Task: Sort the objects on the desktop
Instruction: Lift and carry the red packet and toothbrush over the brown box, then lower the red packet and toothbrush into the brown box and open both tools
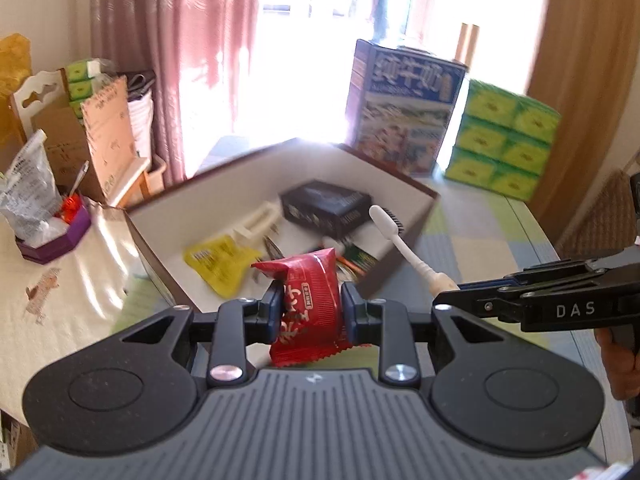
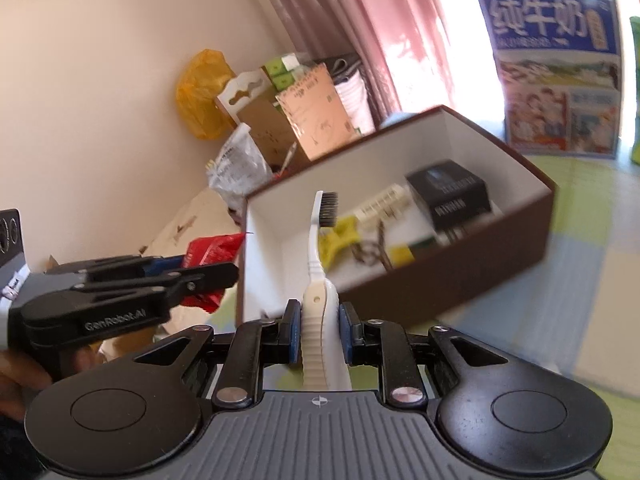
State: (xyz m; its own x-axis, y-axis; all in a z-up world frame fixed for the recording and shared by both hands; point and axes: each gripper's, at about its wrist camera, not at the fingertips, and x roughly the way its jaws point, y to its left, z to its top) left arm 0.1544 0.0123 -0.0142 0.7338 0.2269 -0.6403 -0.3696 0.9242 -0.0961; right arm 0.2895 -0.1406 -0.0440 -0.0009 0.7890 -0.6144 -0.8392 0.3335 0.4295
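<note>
Sorting scene on a table covered with a green and pale checked cloth [image 1: 472, 248]. The left gripper [image 1: 310, 312] is clamped on a red snack packet [image 1: 310, 300], pads pressing both sides of the wrapper, which stands upright between them above the table just in front of the box. The right gripper [image 2: 318, 330] is closed tight on the handle of a white toothbrush [image 2: 316, 264], whose dark bristled head rises over the near rim of the box. The open brown box [image 2: 480, 264], white inside, holds a black carton [image 1: 326, 208], a yellow sachet [image 1: 218, 262], a cream comb-like piece [image 1: 260, 220] and smaller items too blurred to identify. Behind the box stand a blue milk carton [image 1: 404, 108] and stacked green tissue packs [image 1: 500, 140].
</note>
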